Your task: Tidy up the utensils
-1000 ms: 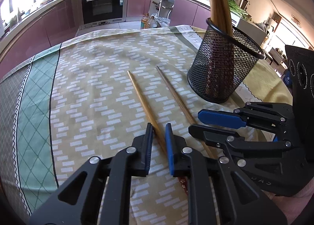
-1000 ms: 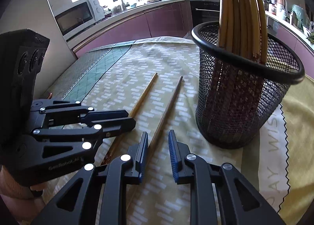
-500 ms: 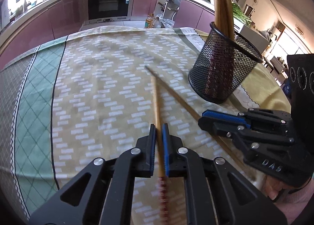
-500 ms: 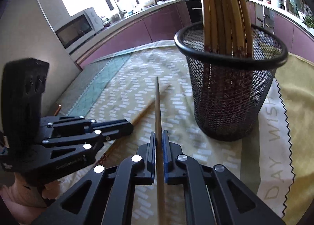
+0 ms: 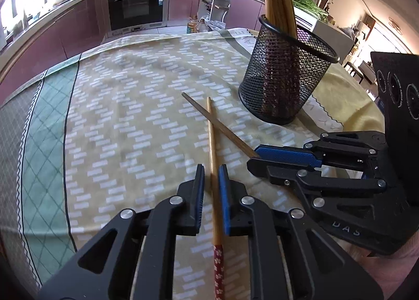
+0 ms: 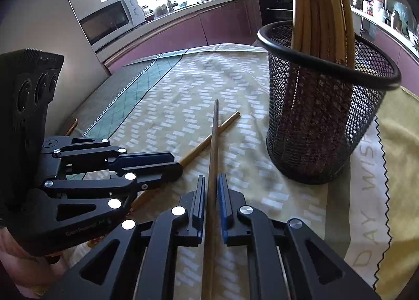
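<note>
Gripping one chopstick in each closed gripper, left [image 5: 211, 169] and right [image 6: 210, 179], we cross them beside the mesh holder [image 5: 285, 85].

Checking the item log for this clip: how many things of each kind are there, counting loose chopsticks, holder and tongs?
Loose chopsticks: 2 (pale bamboo chopstick, dark brown wooden chopstick)
Black wire-mesh cylindrical holder: 1
Black tongs with blue pads: 2 (left tongs, right tongs)
Total: 5
The bundled bamboo chopsticks in the holder overlap too much to count.
</note>
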A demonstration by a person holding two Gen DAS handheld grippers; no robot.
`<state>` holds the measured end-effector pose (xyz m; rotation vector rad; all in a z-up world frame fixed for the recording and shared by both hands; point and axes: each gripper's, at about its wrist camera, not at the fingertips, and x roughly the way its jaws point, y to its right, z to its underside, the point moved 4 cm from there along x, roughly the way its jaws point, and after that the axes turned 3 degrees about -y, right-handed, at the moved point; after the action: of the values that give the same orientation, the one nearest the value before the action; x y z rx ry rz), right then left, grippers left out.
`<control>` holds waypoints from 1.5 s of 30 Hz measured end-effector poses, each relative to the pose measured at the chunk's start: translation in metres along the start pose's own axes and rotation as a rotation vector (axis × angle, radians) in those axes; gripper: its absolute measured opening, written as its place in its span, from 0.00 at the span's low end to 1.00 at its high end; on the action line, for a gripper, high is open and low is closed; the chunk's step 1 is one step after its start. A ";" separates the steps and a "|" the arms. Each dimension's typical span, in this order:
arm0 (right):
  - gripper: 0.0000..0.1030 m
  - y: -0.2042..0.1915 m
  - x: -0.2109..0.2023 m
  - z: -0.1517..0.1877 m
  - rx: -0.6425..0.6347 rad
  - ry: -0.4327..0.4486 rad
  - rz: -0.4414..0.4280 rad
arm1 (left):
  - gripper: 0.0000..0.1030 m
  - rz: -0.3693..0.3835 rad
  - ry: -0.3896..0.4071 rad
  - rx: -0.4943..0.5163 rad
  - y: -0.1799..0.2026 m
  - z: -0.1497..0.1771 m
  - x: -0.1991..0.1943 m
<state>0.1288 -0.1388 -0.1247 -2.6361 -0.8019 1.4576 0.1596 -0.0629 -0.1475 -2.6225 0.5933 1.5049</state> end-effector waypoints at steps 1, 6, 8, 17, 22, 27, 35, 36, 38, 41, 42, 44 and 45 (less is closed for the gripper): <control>0.09 -0.001 0.001 -0.001 -0.004 0.001 0.002 | 0.12 -0.001 0.001 0.005 0.000 -0.002 0.001; 0.06 0.005 0.002 -0.004 0.007 0.011 -0.008 | 0.08 -0.023 0.011 0.006 0.002 -0.007 0.005; 0.06 0.006 0.000 -0.003 0.013 0.015 -0.009 | 0.07 -0.026 0.015 -0.005 0.003 -0.007 0.005; 0.05 0.005 -0.029 -0.004 0.001 0.089 -0.044 | 0.07 -0.014 0.048 -0.015 0.006 -0.006 -0.010; 0.06 0.001 -0.045 -0.005 -0.011 0.128 -0.058 | 0.07 0.013 0.092 -0.027 0.006 -0.007 -0.030; 0.06 0.002 -0.062 -0.007 -0.008 0.171 -0.065 | 0.07 0.051 0.127 -0.047 0.004 -0.007 -0.050; 0.06 0.006 -0.080 -0.006 -0.008 0.214 -0.062 | 0.07 0.117 0.174 -0.063 0.005 -0.011 -0.072; 0.06 0.006 -0.080 -0.005 -0.007 0.213 -0.063 | 0.07 0.120 0.181 -0.060 0.006 -0.011 -0.075; 0.06 0.009 -0.080 -0.002 -0.007 0.206 -0.062 | 0.07 0.127 0.191 -0.058 0.008 -0.011 -0.080; 0.06 0.006 -0.075 0.001 -0.016 0.187 -0.068 | 0.07 0.137 0.200 -0.050 0.011 -0.011 -0.085; 0.06 0.004 -0.072 0.001 -0.020 0.181 -0.071 | 0.07 0.140 0.202 -0.044 0.013 -0.011 -0.087; 0.06 0.000 -0.070 0.002 -0.032 0.175 -0.081 | 0.07 0.143 0.200 -0.038 0.015 -0.010 -0.087; 0.06 -0.002 -0.070 0.002 -0.037 0.178 -0.089 | 0.07 0.145 0.198 -0.036 0.016 -0.010 -0.087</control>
<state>0.0961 -0.1690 -0.0703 -2.6705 -0.9223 1.1793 0.1226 -0.0544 -0.0669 -2.8337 0.7952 1.3088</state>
